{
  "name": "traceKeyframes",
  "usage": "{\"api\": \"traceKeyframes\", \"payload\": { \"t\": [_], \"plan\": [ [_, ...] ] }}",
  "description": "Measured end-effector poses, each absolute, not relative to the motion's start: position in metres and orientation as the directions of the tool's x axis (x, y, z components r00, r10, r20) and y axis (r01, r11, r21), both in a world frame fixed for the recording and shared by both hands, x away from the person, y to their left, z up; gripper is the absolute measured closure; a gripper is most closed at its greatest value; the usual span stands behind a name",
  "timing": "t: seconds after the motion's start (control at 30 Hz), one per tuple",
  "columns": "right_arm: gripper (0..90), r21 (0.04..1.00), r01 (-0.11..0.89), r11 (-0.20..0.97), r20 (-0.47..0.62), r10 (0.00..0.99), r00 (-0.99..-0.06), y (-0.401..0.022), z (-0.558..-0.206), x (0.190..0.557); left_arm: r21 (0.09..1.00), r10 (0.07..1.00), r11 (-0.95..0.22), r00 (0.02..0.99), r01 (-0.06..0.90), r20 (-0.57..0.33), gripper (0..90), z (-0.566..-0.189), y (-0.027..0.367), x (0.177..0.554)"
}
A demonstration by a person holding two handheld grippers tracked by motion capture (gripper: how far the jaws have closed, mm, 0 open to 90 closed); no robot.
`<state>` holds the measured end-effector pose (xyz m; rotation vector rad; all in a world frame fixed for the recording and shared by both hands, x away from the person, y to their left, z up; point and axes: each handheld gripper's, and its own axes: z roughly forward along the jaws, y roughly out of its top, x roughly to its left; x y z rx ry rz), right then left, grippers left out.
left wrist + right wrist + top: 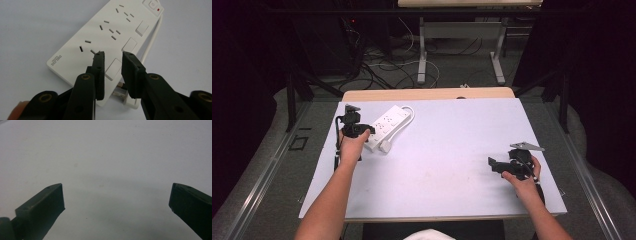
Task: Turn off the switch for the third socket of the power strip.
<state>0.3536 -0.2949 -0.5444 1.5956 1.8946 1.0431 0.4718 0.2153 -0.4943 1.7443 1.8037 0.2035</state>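
Table point(447, 165), power strip point(100, 40) under jaws

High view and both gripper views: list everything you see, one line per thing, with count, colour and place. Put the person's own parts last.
White plastic power strip: one, white with a red light by its switch, far left part of the table, lying flat.
White plug: one, white with metal pins, at the strip's near end, beside the left gripper's jaws.
White cord: one, white, looping along the strip's far edge.
Table: one, pale lilac-grey top with a wooden far edge.
Cables on the floor: several, black and white, beyond the table.
Left gripper: one, black, over the strip's near end, jaws narrowly apart.
Right gripper: one, black, near right of the table, jaws wide open over bare surface.
Forearms: two, entering from the bottom.
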Motion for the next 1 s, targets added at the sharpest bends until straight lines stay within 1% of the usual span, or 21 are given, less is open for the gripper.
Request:
{"api": "traceKeyframes", "payload": {
  "t": [0.17,0.3,0.5,0.77,1.0],
  "plan": [
    [0.0,0.778,0.627,0.043,0.130,0.965,-0.227,-0.295,-0.545,0.354,0.494,0.946,0.129,0.042,0.860,-0.321,78.5,-0.498,0.215,0.474],
    [0.0,0.779,0.626,0.048,0.126,0.965,-0.230,-0.296,-0.545,0.354,0.472,0.947,0.121,0.041,0.873,-0.320,80.6,-0.500,0.215,0.475],
    [0.0,0.776,0.629,0.043,0.132,0.965,-0.228,-0.295,-0.545,0.354,0.468,0.950,0.113,0.042,0.877,-0.309,83.7,-0.504,0.213,0.478],
    [0.0,0.776,0.629,0.044,0.132,0.964,-0.230,-0.295,-0.545,0.354,0.459,0.953,0.103,0.044,0.883,-0.300,87.0,-0.507,0.211,0.480],
    [0.0,0.776,0.629,0.046,0.131,0.964,-0.232,-0.296,-0.545,0.354,0.442,0.953,0.100,0.042,0.891,-0.299,87.4,-0.509,0.211,0.481]
  ]
}}
